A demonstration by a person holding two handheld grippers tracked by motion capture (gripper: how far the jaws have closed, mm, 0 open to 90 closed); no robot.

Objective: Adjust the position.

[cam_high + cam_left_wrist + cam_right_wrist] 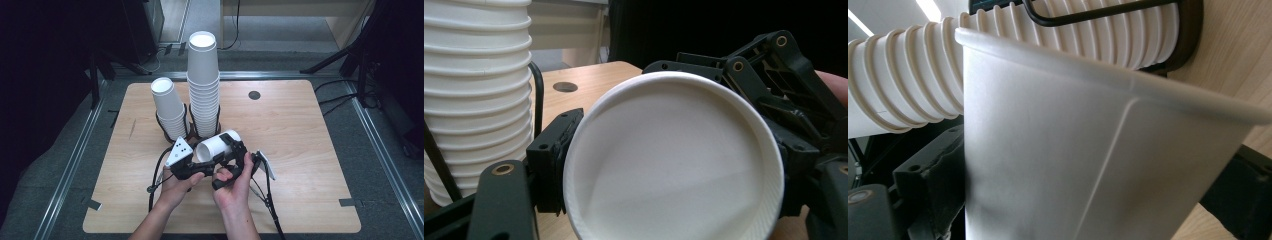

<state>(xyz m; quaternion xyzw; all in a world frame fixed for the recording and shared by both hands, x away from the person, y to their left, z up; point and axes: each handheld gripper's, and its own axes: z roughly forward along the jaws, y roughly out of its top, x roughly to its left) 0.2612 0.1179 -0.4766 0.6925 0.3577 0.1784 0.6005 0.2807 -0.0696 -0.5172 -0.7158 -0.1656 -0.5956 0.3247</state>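
A single white paper cup [216,145] lies on its side in the air over the wooden table [305,160], just in front of two cup stacks. My left gripper [201,159], with a grey plate on top, is shut on the cup's base end. In the left gripper view the cup's round end [674,160] faces the camera, with one of the pads [551,162] against its side. My right gripper [233,146] is shut on the same cup from the right. In the right gripper view the cup wall [1073,165] sits between dark fingers [930,187] that lie against it.
A tall stack of white cups [204,85] and a shorter one [167,107] stand in black wire holders at mid-table, close behind the held cup. A round hole [254,95] marks the far side of the table. Black cables trail toward the front edge.
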